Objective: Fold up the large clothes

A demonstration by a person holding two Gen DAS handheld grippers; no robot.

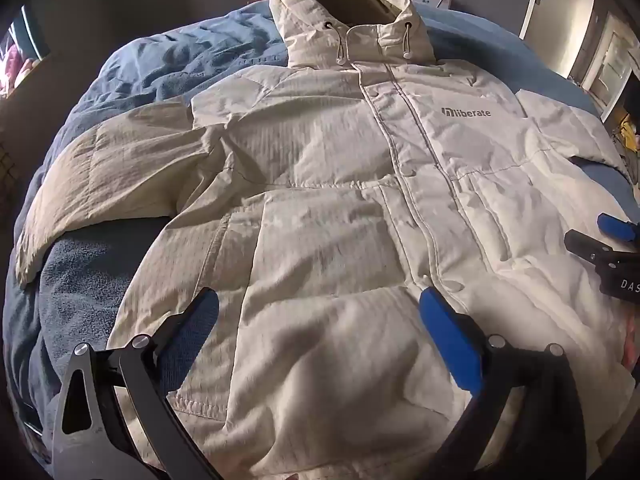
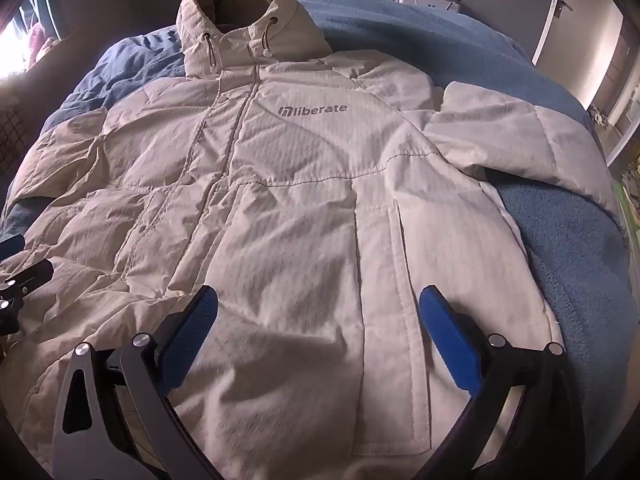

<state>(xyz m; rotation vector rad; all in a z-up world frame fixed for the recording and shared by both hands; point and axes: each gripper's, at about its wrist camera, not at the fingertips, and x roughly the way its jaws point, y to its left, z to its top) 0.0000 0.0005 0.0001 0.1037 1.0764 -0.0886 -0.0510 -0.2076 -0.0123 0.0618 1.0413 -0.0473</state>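
Both tongs hanging wide apart, gripping nothing: left tongs and right tongs hovering over the hem of the white jacket, lying front-up and spread on the bed, hood farthest. Folding not started; next probably pinching a sleeve inward

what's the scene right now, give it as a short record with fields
garment: white hooded jacket, front up, closed, not yet folded
surface: blue blanket on a bed
hood: at the far end
sleeves: both spread outward, left one, right one
logo: "liberate" on the chest
left gripper: open above the hem, holding nothing
right gripper: open above the hem, holding nothing
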